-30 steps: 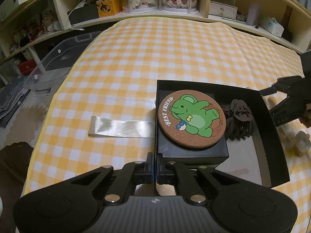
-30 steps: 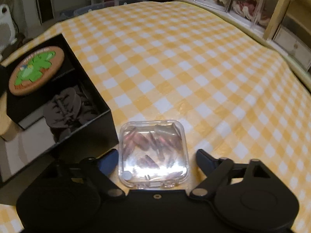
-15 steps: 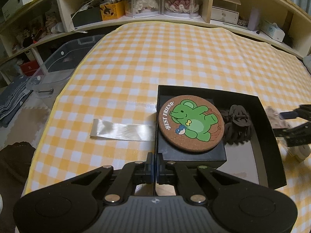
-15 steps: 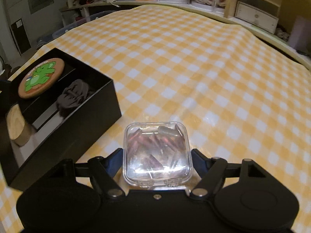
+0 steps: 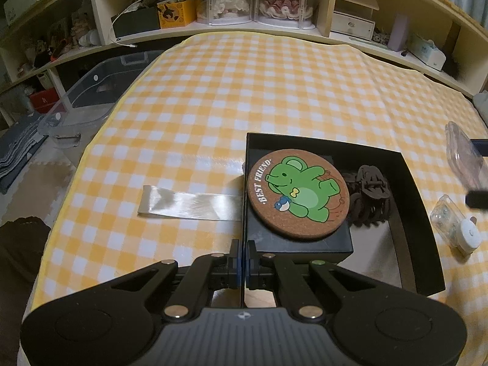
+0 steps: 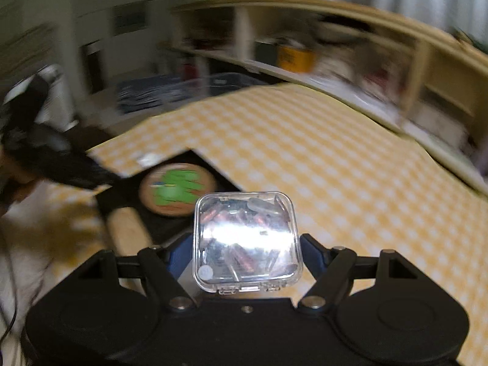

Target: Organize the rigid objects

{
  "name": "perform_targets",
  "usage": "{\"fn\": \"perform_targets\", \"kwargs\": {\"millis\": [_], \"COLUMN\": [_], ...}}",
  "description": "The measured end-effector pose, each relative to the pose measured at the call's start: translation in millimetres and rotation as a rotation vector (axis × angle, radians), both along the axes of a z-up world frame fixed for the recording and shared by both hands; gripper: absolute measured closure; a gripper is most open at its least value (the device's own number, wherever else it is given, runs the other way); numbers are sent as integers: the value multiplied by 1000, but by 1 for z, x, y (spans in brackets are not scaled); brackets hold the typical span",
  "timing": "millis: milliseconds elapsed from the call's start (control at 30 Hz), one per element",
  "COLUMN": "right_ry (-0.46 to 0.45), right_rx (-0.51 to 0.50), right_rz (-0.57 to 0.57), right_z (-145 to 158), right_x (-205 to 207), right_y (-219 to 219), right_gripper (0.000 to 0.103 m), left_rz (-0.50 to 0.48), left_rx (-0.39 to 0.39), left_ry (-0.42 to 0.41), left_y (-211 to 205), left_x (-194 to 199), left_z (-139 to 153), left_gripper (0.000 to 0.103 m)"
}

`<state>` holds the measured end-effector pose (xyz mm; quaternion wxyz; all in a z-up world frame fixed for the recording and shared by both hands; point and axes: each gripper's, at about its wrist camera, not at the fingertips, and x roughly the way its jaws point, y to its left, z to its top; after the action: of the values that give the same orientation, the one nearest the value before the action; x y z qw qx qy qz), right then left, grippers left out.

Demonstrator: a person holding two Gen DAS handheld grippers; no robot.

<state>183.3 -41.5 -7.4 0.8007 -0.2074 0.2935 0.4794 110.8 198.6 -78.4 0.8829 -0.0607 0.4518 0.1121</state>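
My right gripper [image 6: 247, 250] is shut on a clear square plastic case [image 6: 246, 241] of small reddish pieces and holds it in the air near the black box [image 6: 201, 158]; the view is blurred. The case also shows at the right edge of the left wrist view [image 5: 463, 155]. My left gripper [image 5: 243, 256] is shut on the front-left wall of the black box [image 5: 421, 222]. The box holds a cork coaster with a green bear [image 5: 297, 193] on a smaller black box, and a dark brown hair claw [image 5: 370, 196].
A second small clear case with a white round part [image 5: 456, 225] lies on the checked cloth right of the box. A clear plastic strip [image 5: 189, 202] lies left of it. A clear storage bin [image 5: 88, 97] and shelves stand beyond the table's edge.
My right gripper has closed on the clear case, lifted it off the cloth and swung it left and up toward the box. My left gripper has stayed on the box wall.
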Motion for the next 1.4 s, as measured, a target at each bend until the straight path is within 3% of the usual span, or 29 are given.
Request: {"fn": "perform_targets", "kwargs": {"millis": [367, 633, 800, 900, 1200, 1300, 1400], "right_ry": [-24, 10, 49, 44, 102, 146, 215], "right_rx": [-217, -297, -279, -288, -294, -242, -183], "right_rz": [290, 347, 367, 345, 348, 292, 204], "right_z": [-14, -36, -38, -39, -38, -30, -22], "right_x": [-36, -43, -37, -38, -42, -32, -16], "right_y": [63, 79, 79, 82, 74, 67, 60], "right_gripper": [27, 27, 33, 18, 18, 19, 30], "left_rz": [-2, 0, -2, -1, -1, -1, -2], "left_rx": [-32, -49, -45, -46, -47, -47, -46], "left_ry": [-6, -11, -9, -11, -12, -14, -15], "left_y": [3, 6, 7, 7, 7, 7, 6], "left_x": [-2, -2, -2, -2, -2, -3, -3], "left_z": [0, -1, -1, -1, 0, 1, 1], "left_gripper": [100, 100, 100, 100, 100, 100, 100]}}
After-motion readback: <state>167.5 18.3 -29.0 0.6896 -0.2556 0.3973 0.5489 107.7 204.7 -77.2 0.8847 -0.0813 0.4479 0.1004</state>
